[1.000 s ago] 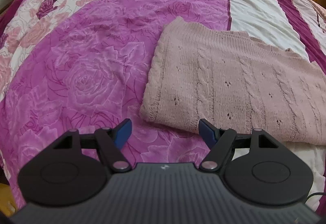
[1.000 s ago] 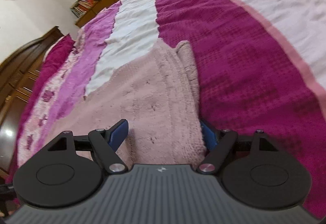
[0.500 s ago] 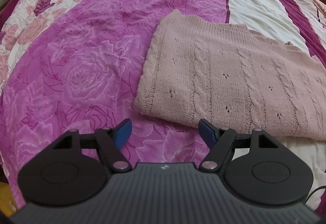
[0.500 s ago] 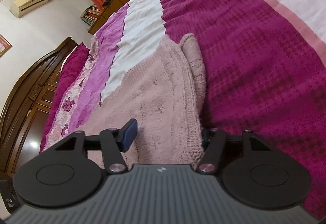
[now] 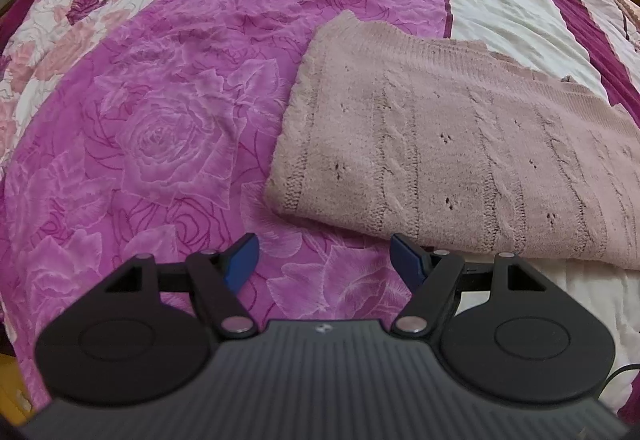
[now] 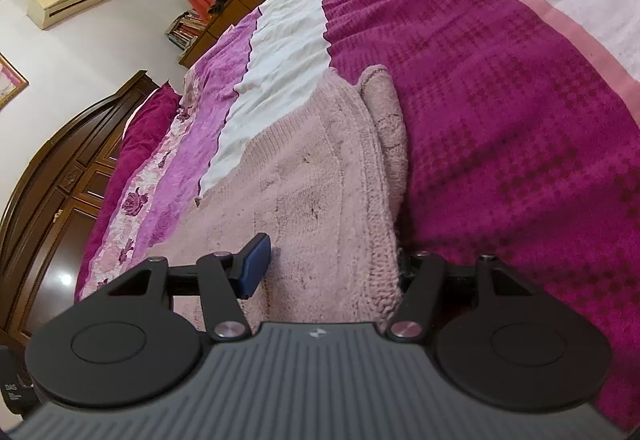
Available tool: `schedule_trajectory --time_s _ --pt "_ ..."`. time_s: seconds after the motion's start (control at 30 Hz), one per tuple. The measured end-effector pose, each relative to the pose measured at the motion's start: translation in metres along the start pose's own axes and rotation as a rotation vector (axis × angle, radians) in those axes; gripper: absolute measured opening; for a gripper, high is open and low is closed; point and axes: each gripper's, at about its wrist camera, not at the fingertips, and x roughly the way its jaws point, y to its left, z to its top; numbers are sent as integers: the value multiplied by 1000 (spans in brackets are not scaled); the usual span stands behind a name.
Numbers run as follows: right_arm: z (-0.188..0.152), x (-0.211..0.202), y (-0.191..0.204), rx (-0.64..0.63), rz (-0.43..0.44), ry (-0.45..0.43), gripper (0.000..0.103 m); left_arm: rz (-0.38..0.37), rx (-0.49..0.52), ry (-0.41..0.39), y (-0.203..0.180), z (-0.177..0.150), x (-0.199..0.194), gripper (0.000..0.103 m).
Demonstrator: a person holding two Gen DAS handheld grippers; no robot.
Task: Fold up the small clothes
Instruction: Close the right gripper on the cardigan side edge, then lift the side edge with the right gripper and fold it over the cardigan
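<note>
A pale pink cable-knit sweater [image 5: 460, 151] lies folded flat on the bed. My left gripper [image 5: 324, 260] hovers open over the purple rose bedspread [image 5: 160, 127], just short of the sweater's near left corner, with nothing between its blue pads. My right gripper [image 6: 328, 260] sits at the sweater's [image 6: 320, 175] other end, and its jaws are closing around the thick folded edge. Its left pad [image 6: 256, 264] rests on top of the knit. The other finger is hidden under the fold.
The bedspread has white [image 6: 280, 51] and dark magenta [image 6: 500, 119] stripes to the right of the sweater. A dark wooden wardrobe [image 6: 52, 207], a low wooden cabinet with books [image 6: 188, 31] and curtains stand beyond the bed.
The right gripper's jaws have narrowed around the sweater's edge, its right finger has slipped under the fold, and its view has tipped upward. The left gripper has hardly moved.
</note>
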Motion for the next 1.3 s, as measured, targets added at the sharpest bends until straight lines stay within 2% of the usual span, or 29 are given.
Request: schedule_trajectory --time_s 0.1,0.17,0.33,0.4,0.53,0.7,0.83,1.3 --pt "-2 -2 -1 -3 -25 -7 44 -1 -1 5 1 -1 1 73" --pt "-1 -4 -7 34 -5 -9 39 0 2 5 2 -2 1 73" --pt "-1 -4 -14 79 27 -19 40 0 -5 5 3 -2 1 73" --pt "-1 -3 -15 92 38 -22 44 2 -5 6 4 -1 2 73" --pt "-2 -3 -16 91 53 -32 43 5 -3 8 4 -1 3 73" --pt "-2 -5 -21 130 67 -52 25 13 5 8 4 0 2 73" --pt "-2 -8 -21 150 85 -68 23 17 3 4 6 2 0 73" --pt "17 -17 41 18 179 -111 21 47 -7 1 18 14 -4 73"
